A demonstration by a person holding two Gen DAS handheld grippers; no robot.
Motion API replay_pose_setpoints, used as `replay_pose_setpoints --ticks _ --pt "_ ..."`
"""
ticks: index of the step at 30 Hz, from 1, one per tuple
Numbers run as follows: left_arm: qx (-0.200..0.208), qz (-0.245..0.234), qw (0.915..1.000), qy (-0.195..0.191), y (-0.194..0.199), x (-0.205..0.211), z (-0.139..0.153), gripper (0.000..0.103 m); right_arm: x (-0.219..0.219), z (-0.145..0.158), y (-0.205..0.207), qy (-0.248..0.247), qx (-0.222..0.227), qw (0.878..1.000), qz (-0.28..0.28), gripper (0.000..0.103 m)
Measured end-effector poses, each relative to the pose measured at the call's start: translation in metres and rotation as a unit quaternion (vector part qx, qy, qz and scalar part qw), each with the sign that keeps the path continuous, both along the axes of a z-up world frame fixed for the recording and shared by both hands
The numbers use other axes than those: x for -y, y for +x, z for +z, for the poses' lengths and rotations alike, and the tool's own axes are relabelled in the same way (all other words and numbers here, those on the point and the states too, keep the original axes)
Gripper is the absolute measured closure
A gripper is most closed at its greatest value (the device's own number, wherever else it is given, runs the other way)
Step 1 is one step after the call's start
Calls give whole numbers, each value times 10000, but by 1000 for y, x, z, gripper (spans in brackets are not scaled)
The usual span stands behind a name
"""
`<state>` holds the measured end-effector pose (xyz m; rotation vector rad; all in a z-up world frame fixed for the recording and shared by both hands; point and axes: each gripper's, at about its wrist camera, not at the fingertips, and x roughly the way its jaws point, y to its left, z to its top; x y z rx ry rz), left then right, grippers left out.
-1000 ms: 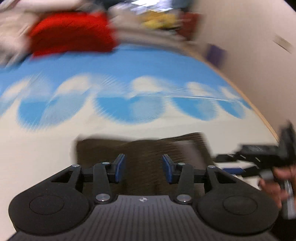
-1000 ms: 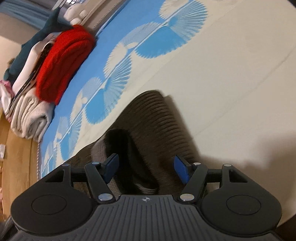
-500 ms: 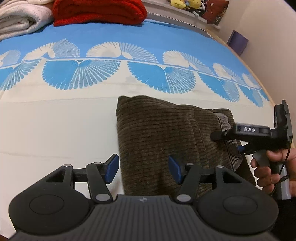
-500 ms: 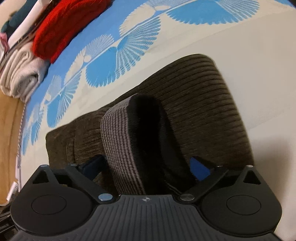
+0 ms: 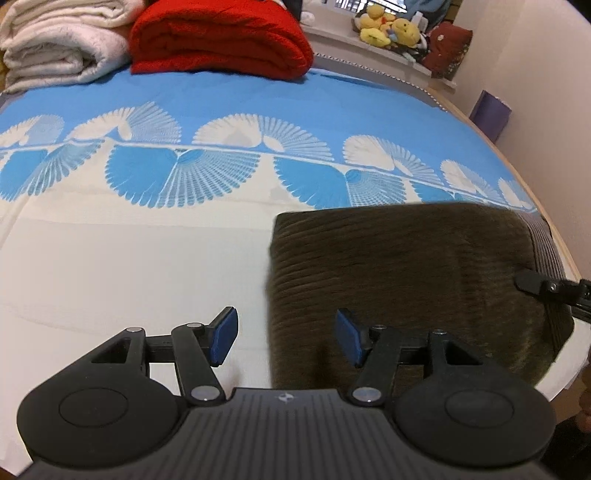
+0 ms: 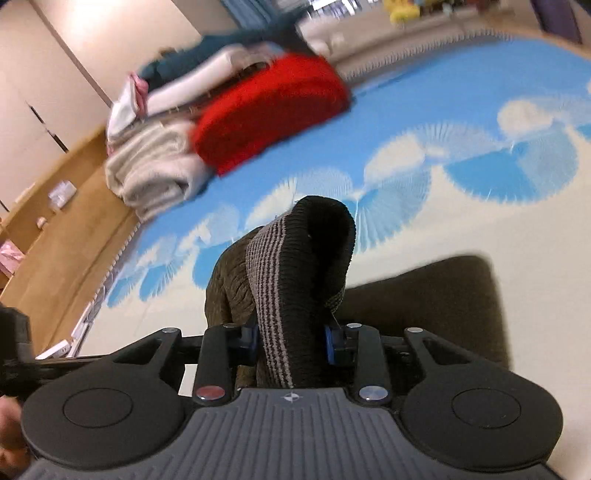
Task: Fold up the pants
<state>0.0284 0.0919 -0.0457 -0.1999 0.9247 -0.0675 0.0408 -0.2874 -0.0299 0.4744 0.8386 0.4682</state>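
Note:
The dark brown corduroy pants lie folded on the bed at the right of the left wrist view. My left gripper is open and empty, hovering over the pants' near left edge. My right gripper is shut on the striped waistband of the pants and holds that end raised above the rest of the garment. A tip of the right gripper shows at the right edge of the left wrist view.
A folded red blanket and white towels are stacked at the far side of the blue and cream bedspread. Stuffed toys sit on a ledge behind. A wall runs along the right. Wooden floor lies beyond the bed.
My right gripper has closed on the waistband and lifted it off the bed. My left gripper has drawn left and back, with the pants now further right in its view.

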Motion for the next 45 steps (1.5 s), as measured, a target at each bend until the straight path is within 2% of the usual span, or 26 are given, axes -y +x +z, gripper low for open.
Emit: replay_pose_setpoints --ticks 1,3,5,7,8,9,12,14,17,20,21,22,23,24,26,28,30,32,34,36,38,39,40,41,43,45 --pt "4 -36 10000 5 1 4 0 39 13 -4 -2 -52 -165 9997 -177 71" --pt "-3 -156 9999 46 3 13 -1 39 41 -24 2 -174 -776 9953 -550 71" --pt "21 -301 9993 207 5 24 -1 39 62 -50 11 -383 -1443 9849 -879 69" --pt "43 -585 9976 366 11 35 4 39 70 -66 17 -704 -1824 9761 -950 64" --pt "64 -809 9956 472 16 41 9 39 70 -68 19 -745 -1867 9755 -889 61" --pt "107 -1004 9931 603 21 46 13 40 70 -68 17 -731 -1828 9769 -833 55" --pt "330 -1538 9821 1039 35 59 22 49 75 -57 10 -702 -1518 9815 -928 52" --pt "543 -1818 9765 1021 43 64 20 66 80 -53 6 -698 -1350 9838 -955 51" --pt "579 -2041 9743 756 59 73 3 78 77 -59 5 -822 -1363 9846 -718 42" --pt "608 -2310 9666 926 73 93 -9 79 75 -70 9 -950 -1545 9820 -525 41" --pt "572 -2399 9624 1138 80 99 -16 79 74 -71 10 -918 -1534 9828 -468 42" --pt "439 -2393 9597 1407 88 101 -28 80 74 -71 10 -852 -1491 9843 -399 57" --pt "69 -2281 9575 1766 101 99 -47 73 73 -70 11 -714 -1433 9866 -309 71" --pt "-236 -2149 9607 1741 110 92 -62 73 72 -67 10 -677 -1318 9885 -305 78" --pt "-396 -1890 9712 1393 120 83 -65 73 64 -63 12 -720 -1088 9913 -190 81" --pt "-341 -1959 9706 1357 119 82 -63 73 54 -67 16 -1167 -1124 9867 -140 82" --pt "-335 -1965 9708 1332 119 78 -64 70 56 -73 21 -1068 -1349 9849 -183 81" --pt "-457 -1786 9767 1100 120 70 -62 68 62 -76 25 -848 -1515 9843 -317 80" --pt "-542 -1696 9801 880 116 61 -53 69 64 -74 25 -675 -1524 9855 -331 74" --pt "-468 -1912 9778 724 101 57 -38 69 66 -68 25 -573 -1331 9887 -378 73" --pt "-254 -2325 9704 602 81 58 -23 69 72 -62 27 -494 -1076 9913 -581 67" --pt "-182 -2586 9644 517 70 59 -19 69 74 -60 29 -457 -1001 9914 -705 58" --pt "-181 -2874 9567 414 58 59 -18 69 76 -60 31 -411 -959 9911 -827 52" --pt "-261 -3167 9475 348 49 61 -21 69 75 -62 35 -409 -967 9907 -864 52" --pt "-720 -3762 9224 488 34 69 -42 69 68 -69 44 -729 -1028 9879 -901 53" --pt "-996 -4271 8899 1251 15 81 -73 70 60 -79 47 -1230 -1186 9815 -868 54"
